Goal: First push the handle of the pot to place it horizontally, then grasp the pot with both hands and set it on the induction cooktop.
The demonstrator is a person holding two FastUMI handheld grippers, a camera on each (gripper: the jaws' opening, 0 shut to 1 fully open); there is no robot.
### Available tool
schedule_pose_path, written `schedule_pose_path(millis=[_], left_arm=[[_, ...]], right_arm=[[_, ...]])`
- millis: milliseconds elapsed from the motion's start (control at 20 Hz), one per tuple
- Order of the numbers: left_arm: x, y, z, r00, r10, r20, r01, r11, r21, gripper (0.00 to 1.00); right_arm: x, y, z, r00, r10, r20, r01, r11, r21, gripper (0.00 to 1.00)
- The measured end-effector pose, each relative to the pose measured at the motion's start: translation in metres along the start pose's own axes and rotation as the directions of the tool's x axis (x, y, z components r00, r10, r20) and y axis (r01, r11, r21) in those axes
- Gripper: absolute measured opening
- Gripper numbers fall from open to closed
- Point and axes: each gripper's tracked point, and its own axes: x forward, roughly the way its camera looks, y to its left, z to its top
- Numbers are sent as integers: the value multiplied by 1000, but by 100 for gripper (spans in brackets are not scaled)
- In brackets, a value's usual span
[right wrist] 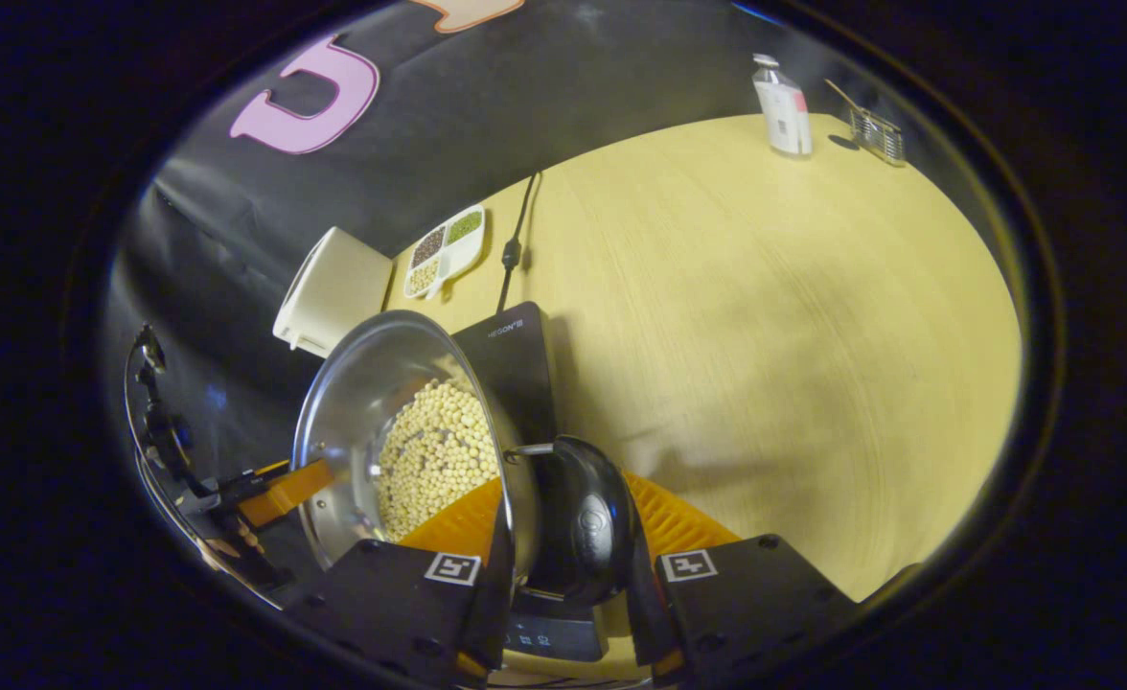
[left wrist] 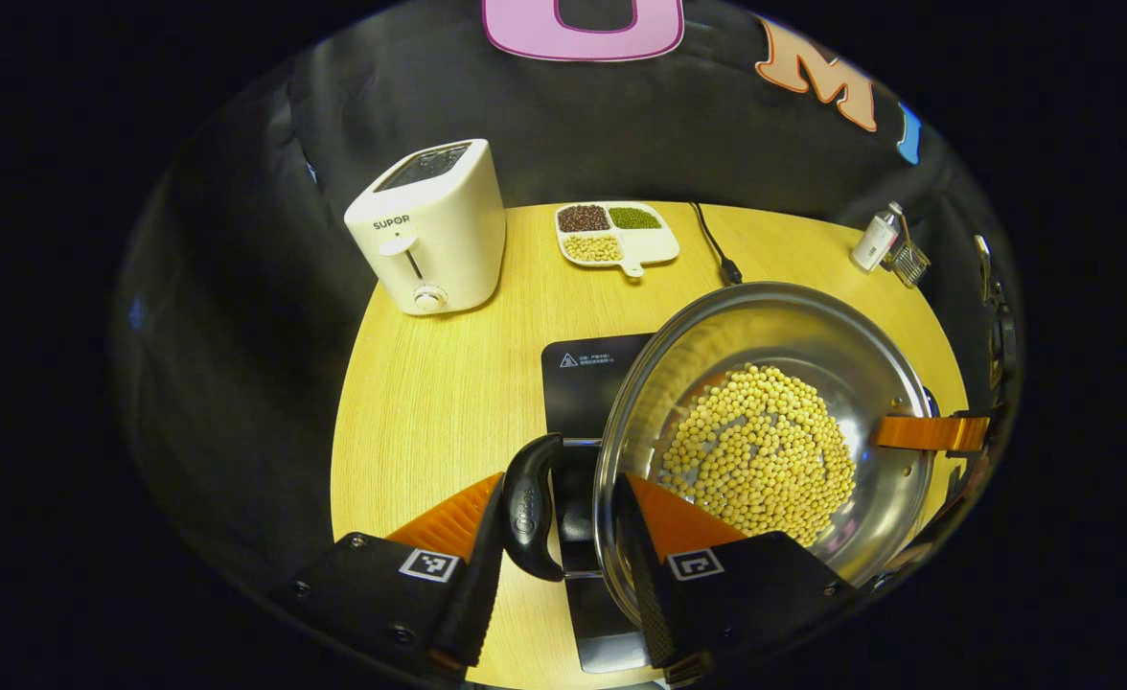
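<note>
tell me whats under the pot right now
The black induction cooktop lies beneath the pot, on the wooden table. The pot's beans and steel body cover the gap, so contact cannot be judged.

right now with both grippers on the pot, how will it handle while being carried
The pot is probably rigid and fairly heavy: steel, holding a heap of beans. The beans would likely slide and shift the weight if it tilts. The smooth black handle might slip between the fingers.
</note>
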Motion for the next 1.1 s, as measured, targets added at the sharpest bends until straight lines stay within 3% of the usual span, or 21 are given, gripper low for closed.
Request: schedule_pose_path(millis=[50,150,350,400,600,650,850,1000,1050,1100], left_arm=[[0,0,0,1000,2,1,-2,1000,2,66],[2,2,0,1000,14,5,-14,1000,18,66],[5,5,0,999,29,20,-30,999,31,69],[7,4,1,999,27,25,-27,999,28,69],[8,4,2,999,18,40,-18,1000,21,70],[8,3,2,999,16,42,-17,1000,20,70],[8,8,0,998,45,38,-45,999,8,71],[2,6,4,994,69,86,-63,996,-66,98],[-1,2,7,992,60,114,-51,995,-80,96],[-5,-2,11,988,52,145,-39,995,-92,99]], right_arm=[[1,0,0,1000,3,0,-3,1000,0,48],[1,0,0,1000,7,0,-7,1000,-2,53],[2,0,0,1000,6,3,-6,1000,-4,48],[1,0,0,1000,6,3,-6,1000,-6,54],[2,-1,1,1000,-1,3,1,1000,-3,54],[2,-1,1,1000,-2,4,2,1000,-5,50],[-2,-3,-5,1000,-4,-9,3,1000,-24,55],[-15,-4,3,999,1,38,1,999,-47,84],[-24,-6,10,998,3,69,0,999,-47,93],[-33,-8,16,995,0,100,4,999,-40,94]])
